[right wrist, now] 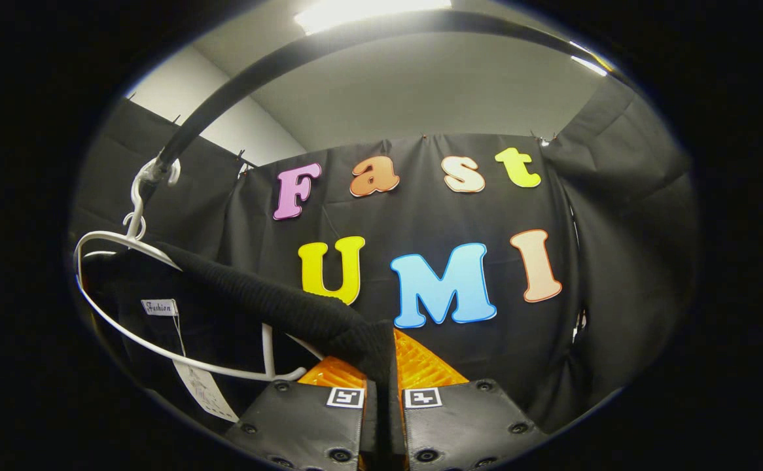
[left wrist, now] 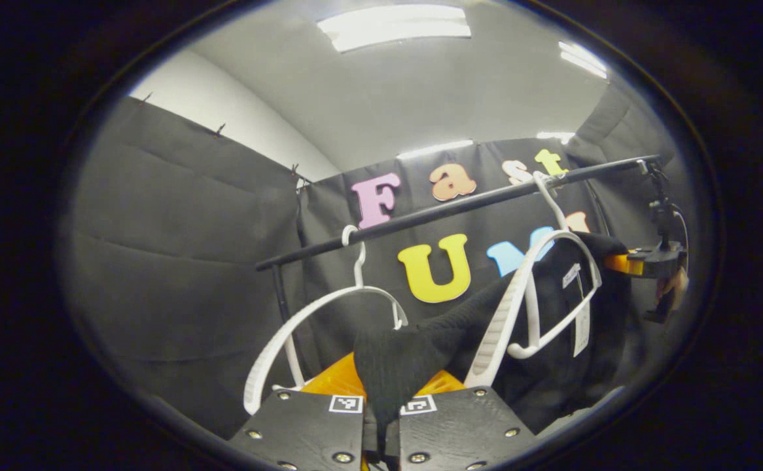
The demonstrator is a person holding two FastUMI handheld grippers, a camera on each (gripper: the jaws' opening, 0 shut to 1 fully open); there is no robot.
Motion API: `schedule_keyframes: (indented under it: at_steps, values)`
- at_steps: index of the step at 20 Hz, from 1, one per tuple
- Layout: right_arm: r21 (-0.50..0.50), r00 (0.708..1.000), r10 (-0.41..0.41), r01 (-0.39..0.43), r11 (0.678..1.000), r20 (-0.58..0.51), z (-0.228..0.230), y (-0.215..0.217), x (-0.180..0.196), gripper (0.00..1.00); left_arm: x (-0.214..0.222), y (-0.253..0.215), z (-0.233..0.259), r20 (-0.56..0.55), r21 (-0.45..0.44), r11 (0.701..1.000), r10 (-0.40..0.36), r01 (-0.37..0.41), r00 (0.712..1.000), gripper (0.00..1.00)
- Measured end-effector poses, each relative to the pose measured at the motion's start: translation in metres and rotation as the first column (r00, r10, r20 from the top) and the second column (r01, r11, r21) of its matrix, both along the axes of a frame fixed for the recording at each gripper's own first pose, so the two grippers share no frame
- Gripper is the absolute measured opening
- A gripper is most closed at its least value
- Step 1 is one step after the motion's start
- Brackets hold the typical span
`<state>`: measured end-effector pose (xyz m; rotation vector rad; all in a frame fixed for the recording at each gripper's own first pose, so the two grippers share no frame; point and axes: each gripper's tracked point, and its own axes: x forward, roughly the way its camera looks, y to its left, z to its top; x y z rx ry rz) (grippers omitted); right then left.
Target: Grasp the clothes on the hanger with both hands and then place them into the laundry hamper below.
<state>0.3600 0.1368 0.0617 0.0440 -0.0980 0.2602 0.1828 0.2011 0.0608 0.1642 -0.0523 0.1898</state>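
Observation:
A black knit garment (left wrist: 551,327) hangs on a white hanger (left wrist: 519,307) hooked over a black rail (left wrist: 460,206). In the left gripper view, my left gripper (left wrist: 381,399) is shut on a fold of the black garment, pulled toward me at the bottom centre. Across the garment, the other gripper (left wrist: 650,261) shows at the right, held by a hand. In the right gripper view, my right gripper (right wrist: 381,386) is shut on the stretched edge of the black garment (right wrist: 277,304), with its white hanger (right wrist: 133,288) at the left.
A second white hanger (left wrist: 329,314) hangs bare on the rail at the left. The rail (right wrist: 290,59) arcs close overhead in the right gripper view. A white label and paper tag (right wrist: 192,379) dangle from the garment. Black cloth walls stand behind.

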Motion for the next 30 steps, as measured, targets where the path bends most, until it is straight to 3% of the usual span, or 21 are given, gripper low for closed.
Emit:
schedule_keyframes:
  at_steps: [1, 3, 6, 13, 22, 26, 29, 30]
  values:
    - [-0.006, 1.000, -0.004, 0.004, 1.000, -0.021, -0.008, 0.000, 0.000, 0.05, -0.001, -0.002, -0.009, -0.017, 0.000, 1.000, -0.006, 0.006, 1.000, 0.06]
    - [-0.004, 0.996, -0.011, 0.010, 1.000, -0.090, -0.027, -0.001, 0.003, 0.12, -0.004, -0.008, -0.026, -0.053, 0.010, 1.000, -0.027, 0.028, 0.998, 0.06]
    - [0.058, 0.981, -0.010, 0.021, 0.998, -0.191, -0.051, -0.005, 0.008, 0.08, -0.013, -0.024, -0.046, -0.089, 0.021, 0.998, -0.063, 0.065, 0.994, 0.06]
    - [-0.016, 0.977, -0.018, 0.015, 1.000, -0.212, -0.078, -0.005, 0.013, 0.08, -0.018, -0.051, -0.087, -0.141, -0.015, 0.995, -0.095, 0.094, 0.985, 0.06]
    - [-0.055, 0.943, -0.049, 0.032, 0.998, -0.329, -0.140, -0.028, -0.017, 0.08, -0.006, -0.079, -0.122, -0.198, -0.036, 0.996, -0.087, 0.081, 0.976, 0.06]
    - [-0.075, 0.938, -0.027, 0.002, 0.997, -0.346, -0.160, -0.032, -0.046, 0.09, -0.022, -0.087, -0.131, -0.213, -0.107, 0.992, -0.092, 0.070, 0.973, 0.06]
    - [-0.099, 0.933, 0.001, -0.040, 0.994, -0.360, -0.173, -0.029, -0.069, 0.05, -0.025, -0.094, -0.135, -0.230, -0.109, 0.991, -0.103, 0.079, 0.968, 0.06]
    - [-0.105, 0.931, 0.010, -0.052, 0.993, -0.366, -0.178, -0.026, -0.077, 0.08, -0.026, -0.097, -0.134, -0.237, -0.110, 0.990, -0.109, 0.085, 0.965, 0.06]
